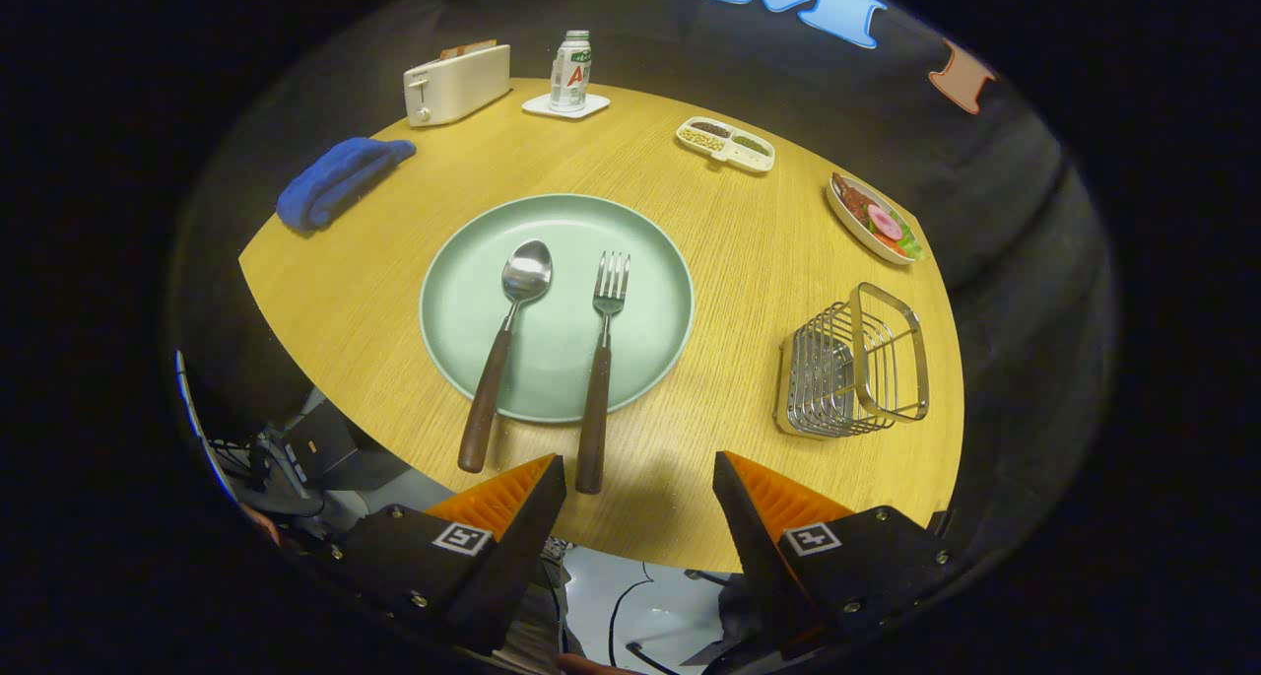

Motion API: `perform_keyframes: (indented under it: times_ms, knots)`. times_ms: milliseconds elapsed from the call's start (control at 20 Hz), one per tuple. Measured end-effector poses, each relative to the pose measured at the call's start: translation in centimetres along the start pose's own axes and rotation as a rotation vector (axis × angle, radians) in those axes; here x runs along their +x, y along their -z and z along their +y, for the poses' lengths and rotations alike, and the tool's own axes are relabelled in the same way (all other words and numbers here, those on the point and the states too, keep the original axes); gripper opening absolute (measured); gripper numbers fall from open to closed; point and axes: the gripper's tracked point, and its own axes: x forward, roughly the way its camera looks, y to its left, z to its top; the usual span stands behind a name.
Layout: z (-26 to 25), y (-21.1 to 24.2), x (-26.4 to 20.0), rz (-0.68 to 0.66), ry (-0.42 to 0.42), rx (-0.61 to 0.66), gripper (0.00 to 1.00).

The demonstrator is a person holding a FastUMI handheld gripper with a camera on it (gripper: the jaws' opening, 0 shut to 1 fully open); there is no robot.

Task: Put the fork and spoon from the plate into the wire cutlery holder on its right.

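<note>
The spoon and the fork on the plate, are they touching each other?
Apart. The gripper view shows green plate between the spoon and the fork all along. The open gripper hangs before them, holding nothing.

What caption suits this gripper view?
Open gripper hovers before the plate holding spoon and fork; wire cutlery holder at right.

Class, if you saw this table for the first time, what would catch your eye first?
A green plate mid-table holds a spoon and fork, handles overhanging toward the open tool. Right of it stands an empty wire cutlery holder.
</note>
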Motion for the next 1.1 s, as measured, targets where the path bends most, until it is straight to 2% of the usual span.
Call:
perform_keyframes:
  times_ms: [150, 250, 350, 400, 450, 550, 600, 700, 850, 950, 1100]
  knots:
    - [0.4, -0.3, 1.1, 0.018, -0.003, -0.044, 0.92]
    - [1.0, -0.1, 1.8, 0.061, -0.034, -0.071, 0.79]
    - [1.5, 0.6, 2.5, 0.11, -0.059, -0.078, 0.55]
    - [1.5, 1.0, 2.7, 0.126, -0.06, -0.073, 0.36]
    - [1.3, 0.9, 2.7, 0.124, -0.053, -0.071, 0.3]
    - [1.6, 0.3, 2.4, 0.092, -0.065, -0.074, 0.3]
    - [0.9, 0.8, 3.5, 0.085, -0.023, -0.093, 0.3]
    - [0.8, 0.0, 2.8, 0.077, -0.042, -0.096, 0.11]
    - [0.6, -0.8, 2.3, 0.045, -0.038, -0.079, 0.11]
    - [0.7, -0.5, 1.9, 0.058, -0.048, -0.088, 0.02]
    - [0.9, -0.6, 1.1, 0.065, -0.084, -0.093, 0.02]
